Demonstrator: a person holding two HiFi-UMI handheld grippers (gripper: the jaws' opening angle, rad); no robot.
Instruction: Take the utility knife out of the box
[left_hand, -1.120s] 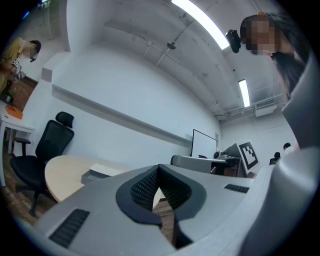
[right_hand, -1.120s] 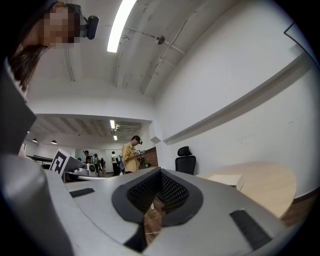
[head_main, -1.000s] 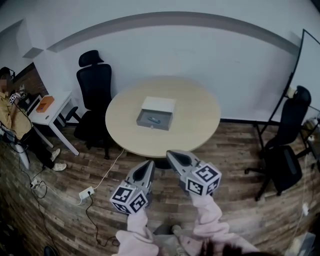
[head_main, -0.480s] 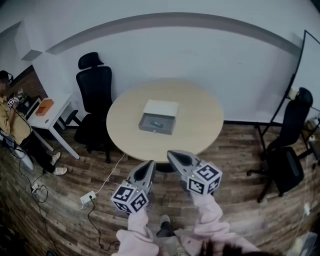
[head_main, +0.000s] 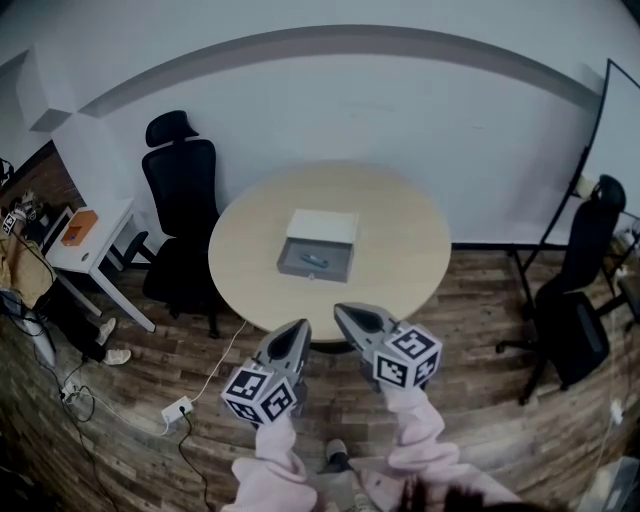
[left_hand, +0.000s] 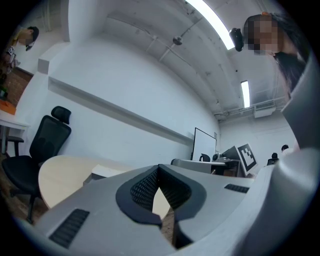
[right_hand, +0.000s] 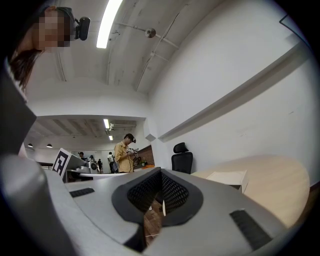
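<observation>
A white box (head_main: 322, 226) is seen near the middle of the round table (head_main: 400, 270), its grey tray (head_main: 335, 266) drawn open; a small bluish knife (head_main: 312, 260) is laid flat inside.

You can read no text or numbers; only square markers show on the left gripper (head_main: 299, 326) and right gripper (head_main: 341, 311).

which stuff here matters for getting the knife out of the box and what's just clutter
For the job: box, utility knife lying in it, left gripper, right gripper.

Just around: round table, black chair, side desk, power strip.
</observation>
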